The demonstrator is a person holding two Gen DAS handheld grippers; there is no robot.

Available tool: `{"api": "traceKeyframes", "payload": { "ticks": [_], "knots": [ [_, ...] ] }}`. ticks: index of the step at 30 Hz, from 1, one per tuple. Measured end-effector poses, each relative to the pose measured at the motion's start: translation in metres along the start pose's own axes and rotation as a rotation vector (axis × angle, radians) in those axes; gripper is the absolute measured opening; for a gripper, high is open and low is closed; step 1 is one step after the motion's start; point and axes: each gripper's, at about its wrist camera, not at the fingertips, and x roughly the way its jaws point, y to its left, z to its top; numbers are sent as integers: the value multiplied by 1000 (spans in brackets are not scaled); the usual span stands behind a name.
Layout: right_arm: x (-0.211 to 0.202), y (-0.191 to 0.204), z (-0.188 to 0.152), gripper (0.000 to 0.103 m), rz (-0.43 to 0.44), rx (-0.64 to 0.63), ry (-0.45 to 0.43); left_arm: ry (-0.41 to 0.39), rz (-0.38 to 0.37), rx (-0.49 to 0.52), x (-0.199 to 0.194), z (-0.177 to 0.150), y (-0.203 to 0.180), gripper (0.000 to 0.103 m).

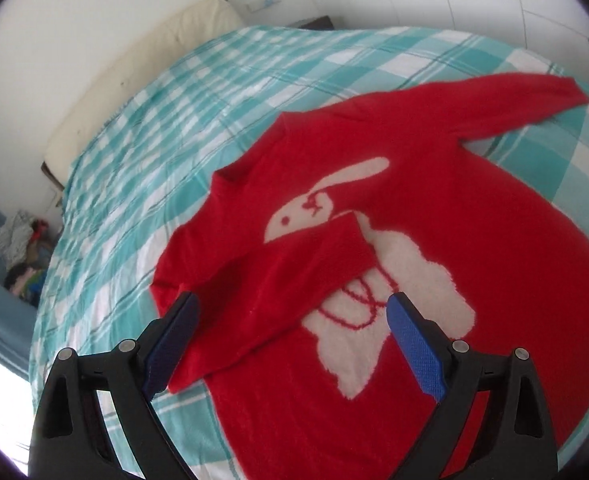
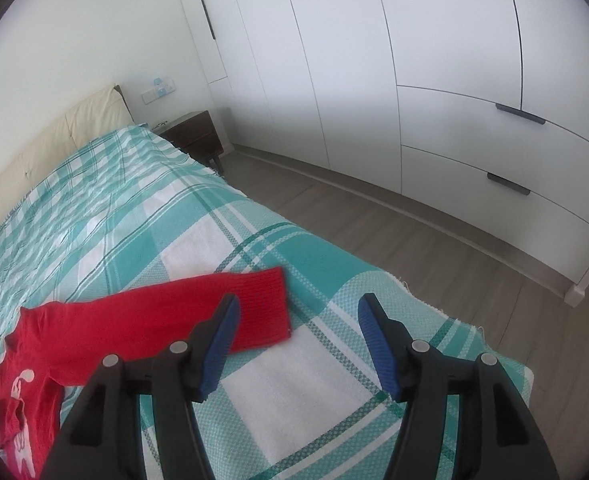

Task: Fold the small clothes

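A small red sweater (image 1: 474, 248) with a white rabbit design lies front up on the teal plaid bedspread (image 1: 166, 140). One sleeve (image 1: 294, 280) is folded across the chest. The other sleeve (image 1: 494, 104) stretches out flat; its cuff also shows in the right wrist view (image 2: 262, 312). My left gripper (image 1: 292, 344) is open and empty, hovering over the folded sleeve. My right gripper (image 2: 298, 340) is open and empty just above the bedspread (image 2: 314, 260), right beside the stretched sleeve's cuff.
A cream headboard (image 1: 142, 64) runs along the far side of the bed. A dark nightstand (image 2: 192, 134) stands by the bed's corner. White wardrobe doors (image 2: 414, 80) and wood floor (image 2: 394, 240) lie beyond the bed edge. A pile of clothes (image 1: 22, 256) sits left of the bed.
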Motion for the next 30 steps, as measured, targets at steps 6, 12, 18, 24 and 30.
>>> {"api": "traceKeyframes", "payload": {
  "ticks": [6,12,18,24,30],
  "knots": [
    [0,4,3,61,24,-8,-15,75,-68,120,54,8,-24,86],
    [4,18,1,61,52,-49,-5,94,-197,-44,73,16,-4,9],
    [3,32,-1,61,60,-102,-20,-36,-162,-394,24,-5,86,7],
    [-6,39,-1,61,75,-125,-61,-37,82,-923,-26,-121,251,7],
    [-5,46,-4,61,87,-147,-55,186,351,-1272,-16,-271,313,7]
  ]
}}
